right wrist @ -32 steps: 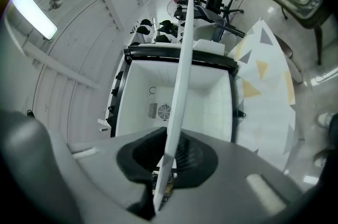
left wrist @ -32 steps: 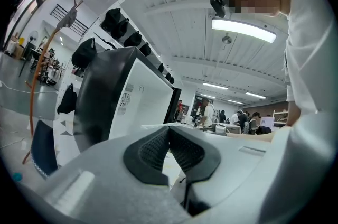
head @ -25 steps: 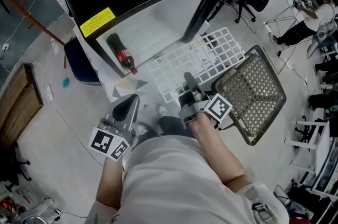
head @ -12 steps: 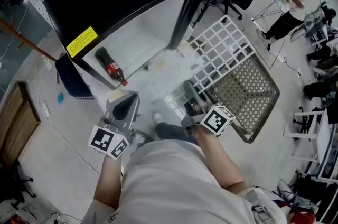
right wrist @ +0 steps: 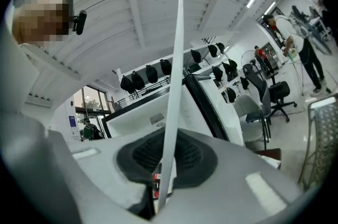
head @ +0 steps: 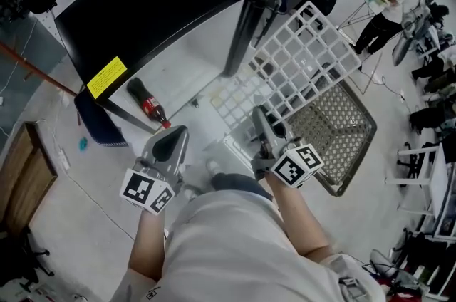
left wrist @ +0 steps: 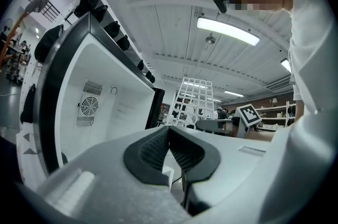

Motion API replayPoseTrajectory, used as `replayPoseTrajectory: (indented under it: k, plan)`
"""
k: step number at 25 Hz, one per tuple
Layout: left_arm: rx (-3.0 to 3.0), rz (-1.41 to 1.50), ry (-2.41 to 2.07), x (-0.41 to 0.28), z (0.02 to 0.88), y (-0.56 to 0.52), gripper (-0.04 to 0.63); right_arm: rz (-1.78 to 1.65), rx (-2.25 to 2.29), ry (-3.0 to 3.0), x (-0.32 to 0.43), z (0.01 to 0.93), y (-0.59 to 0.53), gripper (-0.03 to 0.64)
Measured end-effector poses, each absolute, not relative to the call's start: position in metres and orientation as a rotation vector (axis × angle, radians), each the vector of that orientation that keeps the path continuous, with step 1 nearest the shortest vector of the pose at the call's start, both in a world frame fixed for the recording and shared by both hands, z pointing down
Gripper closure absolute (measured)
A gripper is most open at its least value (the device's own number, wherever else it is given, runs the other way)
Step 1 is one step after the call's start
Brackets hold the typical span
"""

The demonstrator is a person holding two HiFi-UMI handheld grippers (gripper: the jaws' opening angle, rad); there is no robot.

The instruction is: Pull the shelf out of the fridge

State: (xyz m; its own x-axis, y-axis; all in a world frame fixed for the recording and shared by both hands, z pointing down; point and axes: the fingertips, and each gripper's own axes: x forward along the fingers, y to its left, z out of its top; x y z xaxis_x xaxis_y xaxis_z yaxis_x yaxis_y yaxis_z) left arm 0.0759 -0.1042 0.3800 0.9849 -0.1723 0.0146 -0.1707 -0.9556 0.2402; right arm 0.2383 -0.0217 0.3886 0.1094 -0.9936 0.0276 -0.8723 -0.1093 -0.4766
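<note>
— What is gripped by the right claw [right wrist: 166,157]?
— The shelf [right wrist: 174,75], pinched by its thin edge and stood on end just ahead of the claw, apparently drawn clear of the fridge [head: 157,8] beyond. The left claw [left wrist: 170,149] is closed on nothing.
— What could be spoiled?
— So narrow a hold may be lost; the shelf could swing onto the mesh panel [head: 342,129] at the claw's right, or be dropped on the grey floor [head: 92,172] of a crowded workshop.

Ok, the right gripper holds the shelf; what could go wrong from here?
The right gripper pinches the white shelf by one edge only, so it may twist or slip. Its far side seems close to the fridge door and could knock it. The left gripper, shut and empty, gives no support.
</note>
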Motion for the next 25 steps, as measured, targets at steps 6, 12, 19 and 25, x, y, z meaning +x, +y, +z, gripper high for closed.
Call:
replayPoseTrajectory:
  k: [6, 12, 19, 25]
  plan:
    - [2.902, -0.02, -0.241, 0.085, 0.374, -0.109, 0.588, -0.361, -2.136, 1.883, 0.245, 0.372, -0.025, 0.589]
    - [2.909, -0.02, -0.223, 0.091, 0.374, -0.111, 0.588, -0.278, -2.177, 1.904, 0.249, 0.361, -0.028, 0.589]
    - [2.917, -0.019, -0.212, 0.095, 0.371, -0.114, 0.588, -0.231, -2.214, 1.907, 0.252, 0.356, -0.028, 0.589]
    - [2.919, -0.013, -0.206, 0.096, 0.371, -0.114, 0.588, -0.23, -2.224, 1.891, 0.255, 0.358, -0.026, 0.589]
